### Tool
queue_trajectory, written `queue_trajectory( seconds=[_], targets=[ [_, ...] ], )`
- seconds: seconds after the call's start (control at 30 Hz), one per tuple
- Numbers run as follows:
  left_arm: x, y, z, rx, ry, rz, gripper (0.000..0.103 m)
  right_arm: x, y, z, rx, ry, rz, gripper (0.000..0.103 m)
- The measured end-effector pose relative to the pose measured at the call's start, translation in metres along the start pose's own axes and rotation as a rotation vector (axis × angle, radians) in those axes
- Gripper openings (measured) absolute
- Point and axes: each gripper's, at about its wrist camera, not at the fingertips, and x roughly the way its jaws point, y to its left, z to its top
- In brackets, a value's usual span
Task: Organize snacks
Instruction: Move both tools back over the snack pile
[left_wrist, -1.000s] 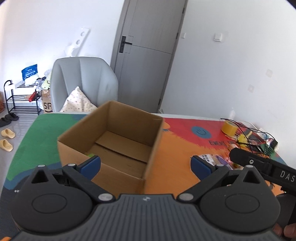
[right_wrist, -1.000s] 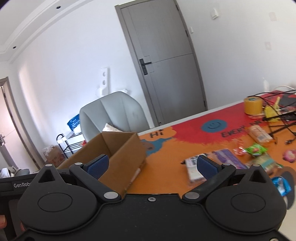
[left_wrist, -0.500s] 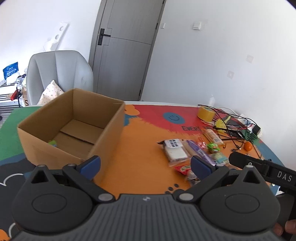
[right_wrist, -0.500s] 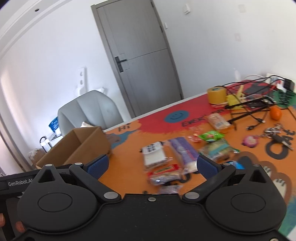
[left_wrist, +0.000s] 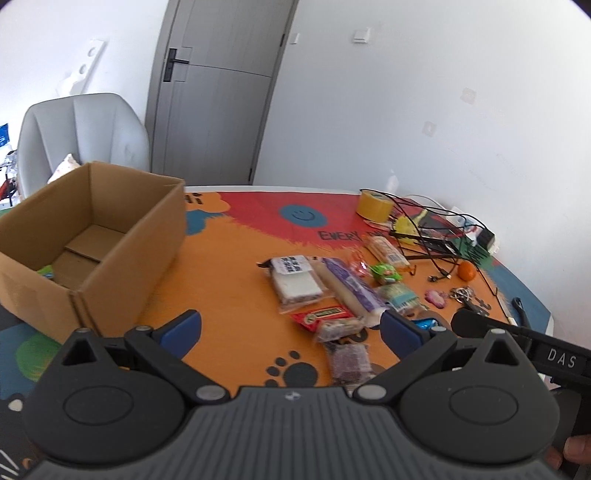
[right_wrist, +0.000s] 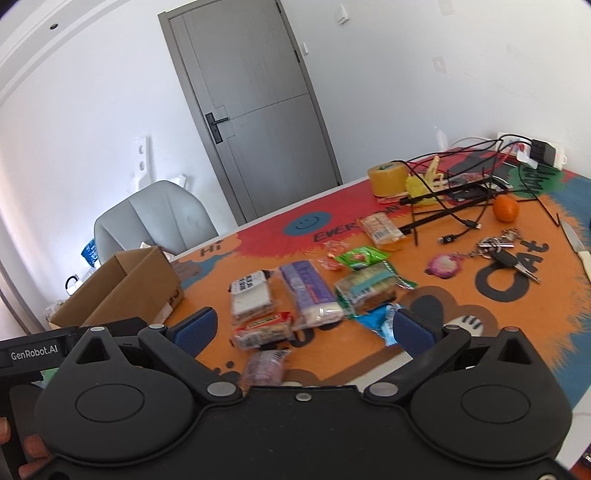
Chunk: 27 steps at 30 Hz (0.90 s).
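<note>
An open cardboard box (left_wrist: 92, 236) (right_wrist: 122, 284) stands at the table's left, a small green packet (left_wrist: 46, 271) on its floor. Several wrapped snacks lie in a cluster right of it: a white bar (left_wrist: 295, 284) (right_wrist: 251, 299), a purple pack (left_wrist: 351, 288) (right_wrist: 310, 291), a red bar (left_wrist: 321, 315) (right_wrist: 264, 326), a dark purple packet (left_wrist: 349, 362) (right_wrist: 264, 365), a green packet (right_wrist: 362, 256) and a blue one (right_wrist: 380, 319). My left gripper (left_wrist: 290, 328) is open and empty above the near table. My right gripper (right_wrist: 304, 326) is open and empty just before the cluster.
Behind the snacks lie a yellow tape roll (left_wrist: 373, 208), tangled black cables (right_wrist: 461, 184), an orange (right_wrist: 506, 208), keys with a pink fob (right_wrist: 491, 251) and a knife (right_wrist: 578, 243). A grey chair (left_wrist: 81, 136) and a grey door (left_wrist: 214, 96) stand beyond the table.
Both grippers have swung right, away from the box and toward the snack cluster. The box has slid to the left of both views. Both stay open and empty.
</note>
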Motion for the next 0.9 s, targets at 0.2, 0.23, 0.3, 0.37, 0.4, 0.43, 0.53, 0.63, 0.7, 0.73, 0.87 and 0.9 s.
queue_trajectory(
  seconds=[0.2, 0.23, 0.3, 0.37, 0.4, 0.43, 0.53, 0.63, 0.7, 0.73, 0.87, 0.9],
  targets=[
    [0.015, -0.012, -0.006, 0.006, 0.017, -0.008, 0.1, 0.005, -0.024, -0.002, 0.025, 0.006, -0.006, 0.103],
    [0.018, -0.014, -0.007, 0.008, 0.019, -0.008, 0.1, 0.006, -0.027, -0.002, 0.028, 0.007, -0.006, 0.103],
    [0.023, -0.018, -0.009, 0.011, 0.024, -0.012, 0.1, 0.009, -0.034, -0.003, 0.034, 0.012, -0.006, 0.103],
    [0.029, -0.021, -0.011, 0.012, 0.032, -0.018, 0.099, 0.013, -0.04, -0.004, 0.039, 0.018, -0.009, 0.103],
    [0.033, -0.023, -0.012, 0.013, 0.039, -0.022, 0.098, 0.014, -0.042, -0.005, 0.04, 0.021, -0.011, 0.102],
    [0.037, -0.026, -0.013, 0.014, 0.046, -0.026, 0.097, 0.016, -0.046, -0.006, 0.043, 0.025, -0.013, 0.102],
    [0.048, -0.03, -0.017, 0.015, 0.072, -0.036, 0.093, 0.025, -0.053, -0.008, 0.049, 0.04, -0.018, 0.101],
    [0.059, -0.035, -0.021, 0.016, 0.095, -0.049, 0.088, 0.034, -0.059, -0.009, 0.052, 0.059, -0.02, 0.097],
    [0.066, -0.038, -0.023, 0.02, 0.107, -0.047, 0.086, 0.041, -0.061, -0.009, 0.051, 0.071, -0.022, 0.096],
    [0.069, -0.039, -0.024, 0.022, 0.112, -0.046, 0.086, 0.045, -0.062, -0.009, 0.048, 0.075, -0.024, 0.095],
    [0.08, -0.044, -0.029, 0.032, 0.139, -0.051, 0.084, 0.055, -0.062, -0.007, 0.032, 0.084, -0.033, 0.094],
    [0.082, -0.044, -0.03, 0.035, 0.142, -0.05, 0.083, 0.057, -0.062, -0.007, 0.028, 0.085, -0.033, 0.093]
  ],
)
